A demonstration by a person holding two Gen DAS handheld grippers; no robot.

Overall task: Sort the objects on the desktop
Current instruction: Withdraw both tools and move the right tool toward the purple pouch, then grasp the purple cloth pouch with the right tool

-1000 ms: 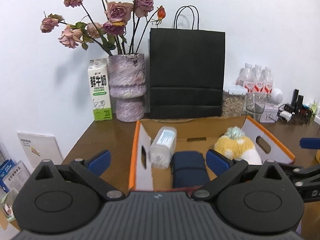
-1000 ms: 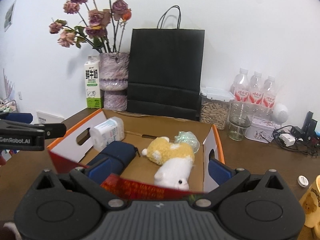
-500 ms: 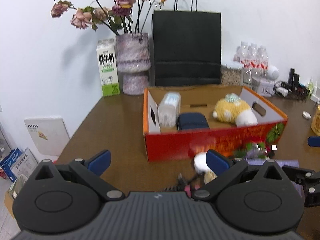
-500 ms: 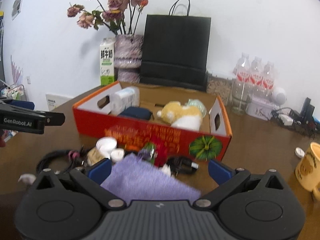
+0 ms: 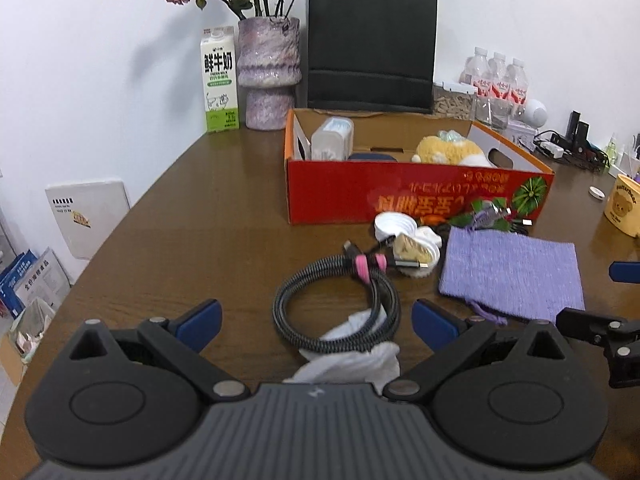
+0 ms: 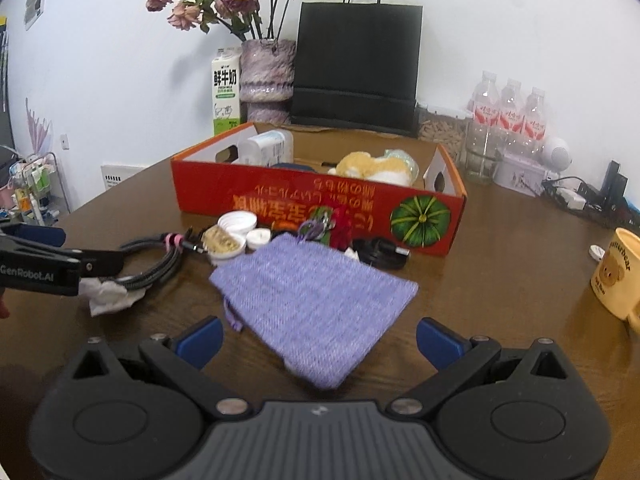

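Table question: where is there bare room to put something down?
Bare wood lies left of the red box, toward the milk carton, and between the box and the yellow mug. In front of the box it is crowded: coiled cable, purple pouch, small lids.

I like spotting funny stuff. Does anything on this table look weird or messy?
Yes. The printing on the red cardboard box is upside down, so the box seems to sit inverted. A crumpled white tissue lies partly under the coiled black braided cable.
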